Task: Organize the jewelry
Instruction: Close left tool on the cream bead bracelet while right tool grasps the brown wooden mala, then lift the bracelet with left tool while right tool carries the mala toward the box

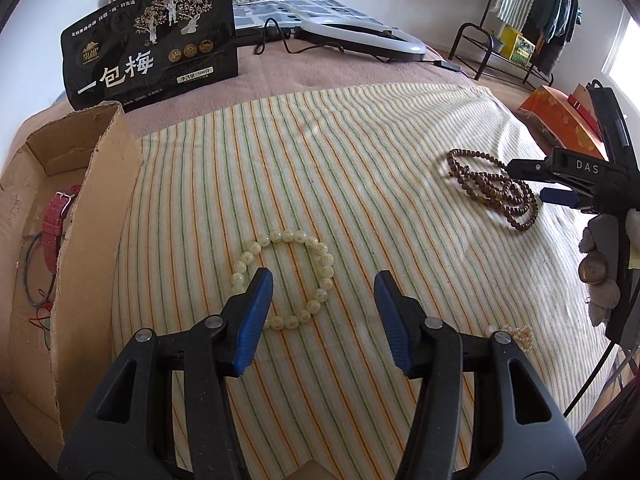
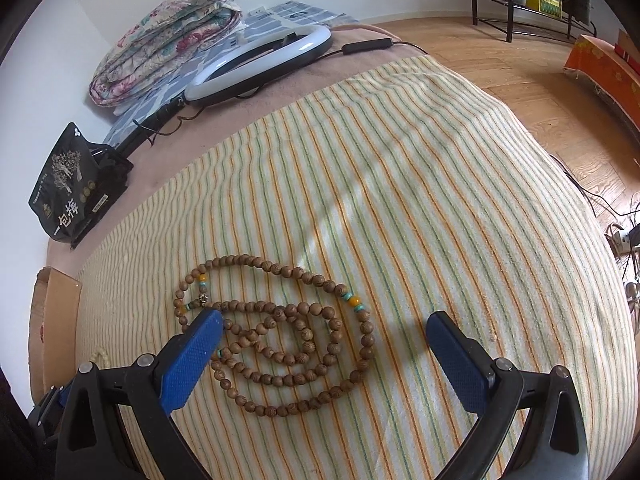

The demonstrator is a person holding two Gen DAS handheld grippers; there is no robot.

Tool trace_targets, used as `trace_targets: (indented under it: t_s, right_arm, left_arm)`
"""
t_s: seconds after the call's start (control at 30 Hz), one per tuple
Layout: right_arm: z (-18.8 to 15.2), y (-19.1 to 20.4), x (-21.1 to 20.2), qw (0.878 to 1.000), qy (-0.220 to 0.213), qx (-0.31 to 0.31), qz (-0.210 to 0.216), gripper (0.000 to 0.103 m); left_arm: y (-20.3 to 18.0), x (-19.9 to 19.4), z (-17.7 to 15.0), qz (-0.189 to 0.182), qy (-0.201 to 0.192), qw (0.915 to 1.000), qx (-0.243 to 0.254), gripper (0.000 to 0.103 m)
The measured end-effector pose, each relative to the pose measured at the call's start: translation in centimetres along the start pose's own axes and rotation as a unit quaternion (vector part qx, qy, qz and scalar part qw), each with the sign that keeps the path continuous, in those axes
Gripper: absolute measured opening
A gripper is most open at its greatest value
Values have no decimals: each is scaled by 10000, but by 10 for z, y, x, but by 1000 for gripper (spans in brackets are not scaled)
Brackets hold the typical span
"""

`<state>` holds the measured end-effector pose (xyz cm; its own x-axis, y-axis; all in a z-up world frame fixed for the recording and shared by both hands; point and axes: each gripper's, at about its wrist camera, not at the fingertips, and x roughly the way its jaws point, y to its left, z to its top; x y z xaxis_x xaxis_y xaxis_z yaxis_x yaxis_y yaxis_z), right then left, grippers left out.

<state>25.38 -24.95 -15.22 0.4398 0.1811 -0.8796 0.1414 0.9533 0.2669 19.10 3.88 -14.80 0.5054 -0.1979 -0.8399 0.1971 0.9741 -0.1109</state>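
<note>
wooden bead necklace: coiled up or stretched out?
Coiled. The wooden bead necklace lies flat in overlapping loops on the striped cloth.

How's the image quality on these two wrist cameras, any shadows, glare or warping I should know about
Left wrist view: sharp, strong fisheye bending of the striped cloth, window blown out at the right edge. Right wrist view: equally warped, a soft diagonal shadow crosses the cloth above the wooden bead necklace, and beads stay crisp.

Bright daylight from a window (image 1: 624, 52), soft shadows, sharp focus, fisheye-bent edges.
</note>
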Motion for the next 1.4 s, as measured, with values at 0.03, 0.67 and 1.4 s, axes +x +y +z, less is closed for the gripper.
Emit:
trace_targets:
  t_s: [0.03, 0.67, 1.4]
  right_arm:
    - [0, 0, 1, 10000, 16, -38, -13, 103]
    - [0, 20, 26, 9951, 6, -640, -760, 103]
    - [-14, 51, 9, 9923, -115, -1211, 245, 10]
  left_arm:
    - [0, 1, 0, -8, 17, 10000, 16, 55]
    - [0, 20, 2, -31, 217, 9998, -22, 52]
    - [-5, 20, 4, -145, 134, 9998, 23, 6]
